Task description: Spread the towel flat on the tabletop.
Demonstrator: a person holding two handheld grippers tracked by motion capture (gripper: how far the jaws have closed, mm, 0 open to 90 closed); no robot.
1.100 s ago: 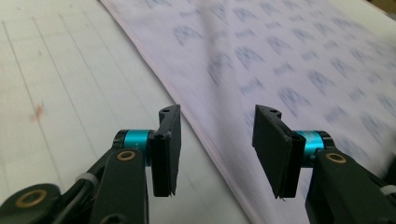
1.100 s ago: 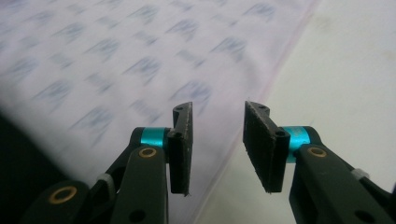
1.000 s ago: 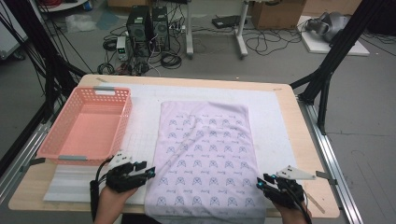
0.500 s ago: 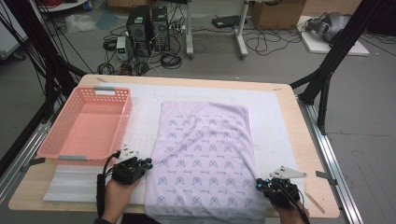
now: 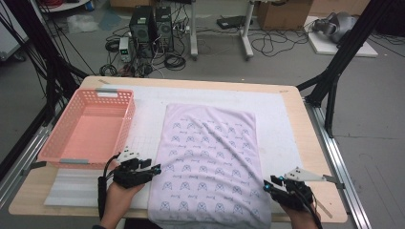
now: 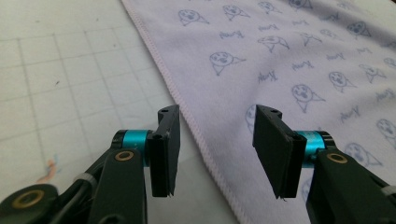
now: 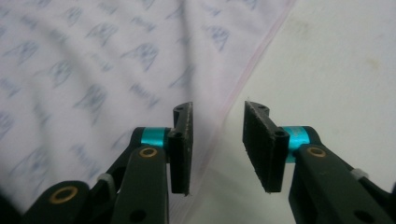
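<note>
The cloth (image 5: 210,162) lies flat on the mat (image 5: 277,124) in the middle of the table (image 5: 315,157), its near edge at the table's front edge. Left of the cloth, apart from it, the basket (image 5: 88,131) stands on the table, partly on the mat. The left gripper (image 5: 155,169) sits at the cloth's left hem, in front of the basket's near right corner, the hem running between its parted jaws. The right gripper (image 5: 265,185) sits at the cloth's right hem near the front corner, jaws astride the hem. Behind the table, computer towers (image 5: 150,24) stand on the floor.
</note>
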